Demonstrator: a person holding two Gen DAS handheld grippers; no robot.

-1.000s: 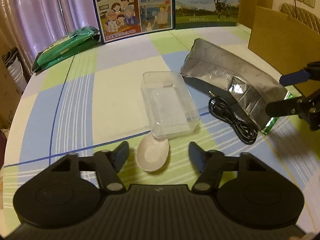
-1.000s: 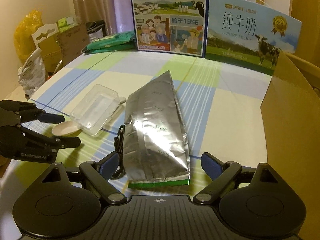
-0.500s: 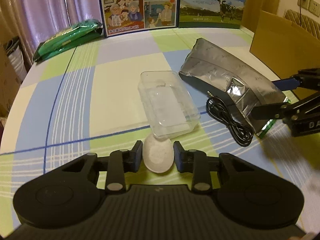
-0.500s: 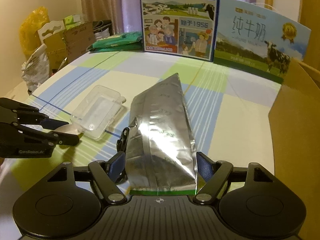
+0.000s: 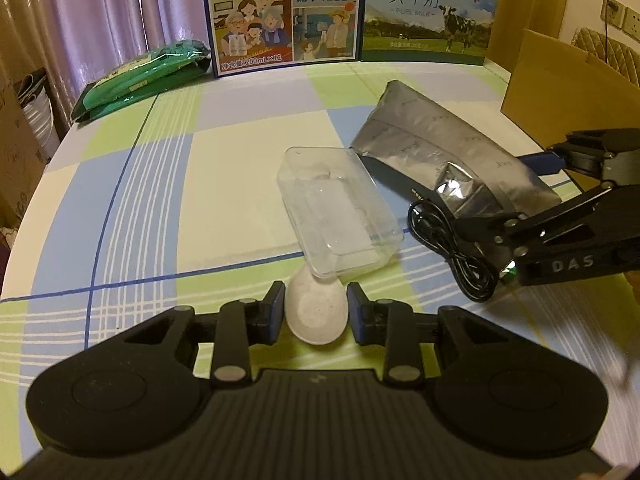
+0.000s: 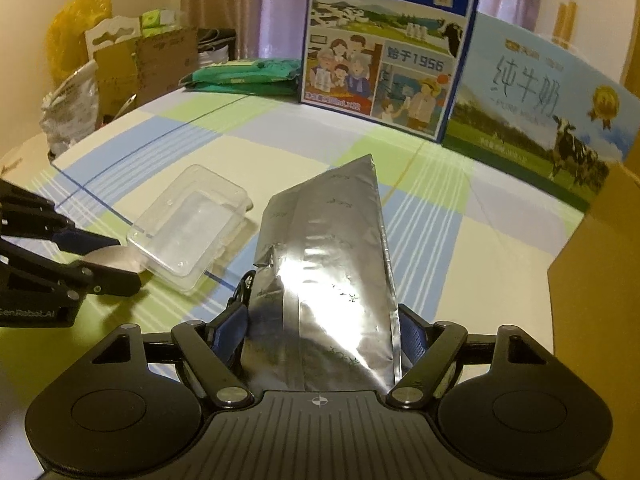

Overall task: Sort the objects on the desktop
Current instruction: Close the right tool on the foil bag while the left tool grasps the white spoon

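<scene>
2 milk boxes (image 5: 286,16), maybe 2 green packs (image 5: 140,76)

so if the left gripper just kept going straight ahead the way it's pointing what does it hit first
The left gripper already brackets the white spoon bowl. Pushed straight on, it would probably meet the clear plastic box first, which lies over the spoon's handle just ahead. Depth is hard to judge in this fisheye view.

Purple curtains (image 5: 100,12) hang behind the checked tabletop (image 5: 168,184); wall sockets (image 5: 622,16) sit right, cardboard boxes (image 6: 160,60) stacked left, under warm light.
</scene>
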